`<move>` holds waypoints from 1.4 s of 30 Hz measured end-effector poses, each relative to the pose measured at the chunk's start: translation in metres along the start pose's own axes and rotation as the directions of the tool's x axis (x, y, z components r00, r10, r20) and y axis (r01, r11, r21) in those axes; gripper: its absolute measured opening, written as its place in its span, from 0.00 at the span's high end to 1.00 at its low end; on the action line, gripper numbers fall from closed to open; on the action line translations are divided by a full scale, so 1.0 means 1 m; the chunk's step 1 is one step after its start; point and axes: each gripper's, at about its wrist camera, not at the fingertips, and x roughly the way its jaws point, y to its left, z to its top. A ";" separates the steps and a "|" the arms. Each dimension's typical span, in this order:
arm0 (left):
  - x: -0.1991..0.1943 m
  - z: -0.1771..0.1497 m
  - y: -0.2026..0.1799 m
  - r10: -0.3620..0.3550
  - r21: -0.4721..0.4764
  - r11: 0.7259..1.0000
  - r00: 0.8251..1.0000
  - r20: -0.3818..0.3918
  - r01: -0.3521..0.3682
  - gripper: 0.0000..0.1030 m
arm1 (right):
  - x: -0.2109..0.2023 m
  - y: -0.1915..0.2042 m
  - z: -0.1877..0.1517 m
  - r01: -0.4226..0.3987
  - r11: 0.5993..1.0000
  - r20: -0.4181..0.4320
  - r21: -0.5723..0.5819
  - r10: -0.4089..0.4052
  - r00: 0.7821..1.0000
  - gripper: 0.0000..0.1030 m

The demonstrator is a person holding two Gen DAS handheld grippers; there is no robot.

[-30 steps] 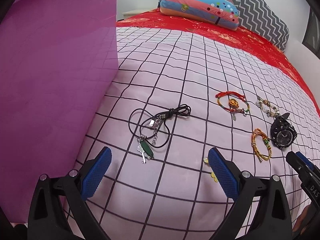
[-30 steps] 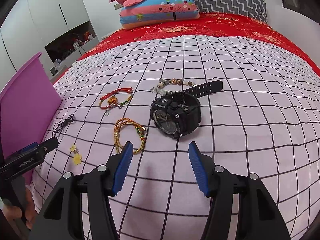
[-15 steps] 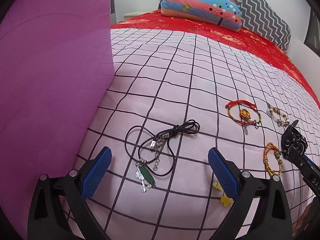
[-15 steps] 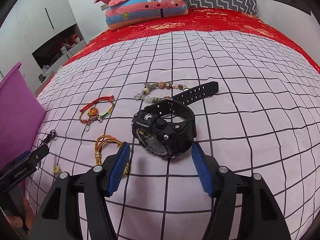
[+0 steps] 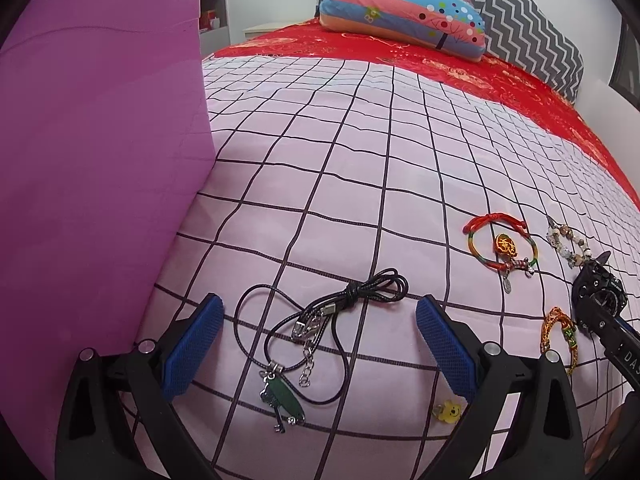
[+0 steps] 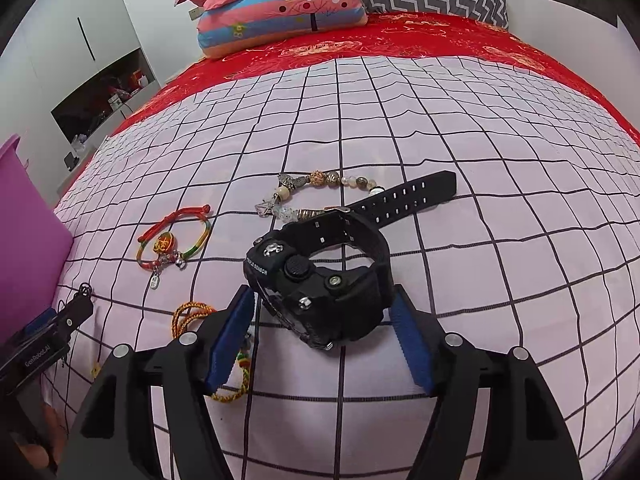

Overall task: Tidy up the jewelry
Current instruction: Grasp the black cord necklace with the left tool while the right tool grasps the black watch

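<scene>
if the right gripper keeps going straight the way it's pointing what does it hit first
Most likely the black watch. Its case already sits between the blue pads of the right gripper, whose jaws are opening and not pressing on it. Depth is hard to judge, but nothing else lies nearer in that line.

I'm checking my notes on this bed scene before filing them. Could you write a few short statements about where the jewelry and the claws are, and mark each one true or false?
1. The black watch lies between the right claw's pads. True; the jaws are opening and not pressing on it.
2. The left claw is shut on the black cord necklace. False: it is open, and the necklace lies loose between its pads.
3. The beaded bracelet lies beyond the watch, by its strap. True.
4. The red and green bracelet sits inside the purple box. False: it lies on the checked bedspread.
5. The watch's strap is unbuckled. False: it is buckled into a loop.
</scene>
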 end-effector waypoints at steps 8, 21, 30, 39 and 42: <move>0.005 0.003 -0.004 0.004 0.014 1.000 1.000 0.001 -0.004 0.08 | 0.011 0.005 0.009 0.021 1.000 -0.009 -0.002 -0.021 1.000 0.28; 0.016 0.007 -0.010 0.024 0.032 0.999 1.000 -0.011 -0.024 0.08 | 0.018 0.010 0.010 0.055 0.998 -0.008 -0.040 -0.055 0.998 0.29; 0.012 0.004 -0.010 0.014 0.043 0.999 1.000 -0.009 -0.013 0.36 | 0.015 0.008 0.008 0.055 0.998 -0.004 -0.037 -0.055 0.998 0.35; -0.005 -0.011 -0.011 -0.026 0.073 0.997 0.999 -0.019 0.027 0.89 | 0.002 0.004 -0.003 0.030 0.999 0.000 -0.035 -0.030 1.000 0.36; -0.012 -0.017 -0.009 -0.052 0.069 0.996 0.998 -0.034 0.055 0.89 | -0.009 0.001 -0.013 0.020 0.999 -0.002 -0.029 -0.020 1.000 0.36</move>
